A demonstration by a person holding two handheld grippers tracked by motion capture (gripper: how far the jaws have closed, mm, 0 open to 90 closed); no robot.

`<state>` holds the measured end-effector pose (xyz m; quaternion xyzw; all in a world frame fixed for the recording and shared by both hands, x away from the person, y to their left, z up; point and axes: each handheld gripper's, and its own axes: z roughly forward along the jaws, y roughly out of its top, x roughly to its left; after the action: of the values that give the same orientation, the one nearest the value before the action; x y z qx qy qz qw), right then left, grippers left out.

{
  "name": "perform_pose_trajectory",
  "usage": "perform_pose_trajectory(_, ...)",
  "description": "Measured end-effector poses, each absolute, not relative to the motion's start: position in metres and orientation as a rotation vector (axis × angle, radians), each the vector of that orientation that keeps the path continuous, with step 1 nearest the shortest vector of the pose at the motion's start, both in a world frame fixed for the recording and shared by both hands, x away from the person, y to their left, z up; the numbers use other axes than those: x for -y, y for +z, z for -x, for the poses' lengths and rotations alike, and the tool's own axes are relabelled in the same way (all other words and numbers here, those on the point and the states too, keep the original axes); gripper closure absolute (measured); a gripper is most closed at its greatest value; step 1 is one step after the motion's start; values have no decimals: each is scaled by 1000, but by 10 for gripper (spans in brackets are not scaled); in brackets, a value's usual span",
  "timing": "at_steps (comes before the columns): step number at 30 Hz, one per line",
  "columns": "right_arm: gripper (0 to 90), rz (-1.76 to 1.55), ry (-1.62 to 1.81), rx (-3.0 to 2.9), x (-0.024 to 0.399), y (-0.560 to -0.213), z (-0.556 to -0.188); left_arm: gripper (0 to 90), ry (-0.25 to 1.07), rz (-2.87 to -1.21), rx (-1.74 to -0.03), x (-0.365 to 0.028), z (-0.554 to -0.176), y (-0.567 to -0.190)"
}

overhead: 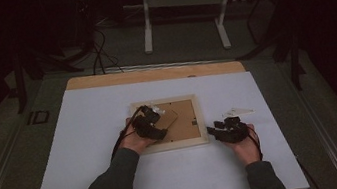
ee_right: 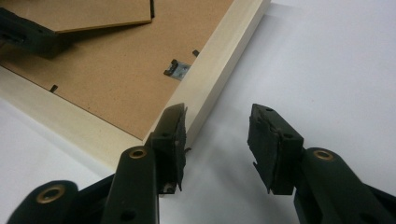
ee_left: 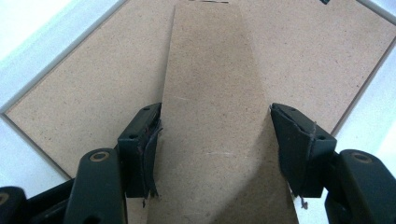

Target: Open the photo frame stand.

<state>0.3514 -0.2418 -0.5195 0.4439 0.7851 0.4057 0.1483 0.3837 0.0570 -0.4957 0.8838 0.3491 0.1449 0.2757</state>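
Note:
A pale wooden picture frame (overhead: 179,144) lies face down on the white sheet (overhead: 119,182), its brown backing board (overhead: 188,122) facing up. My left gripper (overhead: 154,111) hovers over the backing. Its jaws straddle the brown fold-out stand (ee_left: 210,93), pads (ee_left: 147,144) against the strip's edges. In the right gripper view that stand (ee_right: 93,14) is lifted off the backing, with the left gripper (ee_right: 28,35) at its end. My right gripper (overhead: 211,131) rests at the frame's near right corner. The right gripper (ee_right: 217,135) is open, one pad (ee_right: 175,135) beside the frame's outer edge (ee_right: 219,60) and only white sheet between the jaws.
A small metal clip (ee_right: 177,69) sits on the backing by the frame's rim. A pale flat object (overhead: 237,111) lies on the sheet behind the right gripper. The wooden table edge (overhead: 153,74) runs along the back. White stand legs (overhead: 180,1) and cables (overhead: 99,49) are on the floor beyond.

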Motion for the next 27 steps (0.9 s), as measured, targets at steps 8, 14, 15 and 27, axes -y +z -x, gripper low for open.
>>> perform_pose_trajectory(8,559,-1273,1167,-2258,241,-519,-351,384,441,-2367,-923,-56,-378,-494)
perform_pose_trajectory(14,559,-1275,1174,-2255,241,-519,-352,384,472,-2359,-916,-55,-374,-493)
perform_pose_trajectory(15,559,-1271,1174,-2258,239,-519,-352,385,476,-2358,-916,-55,-373,-493)
perform_pose_trajectory(27,552,-1258,1167,-2277,233,-519,-351,385,530,-2354,-898,-53,-367,-491)
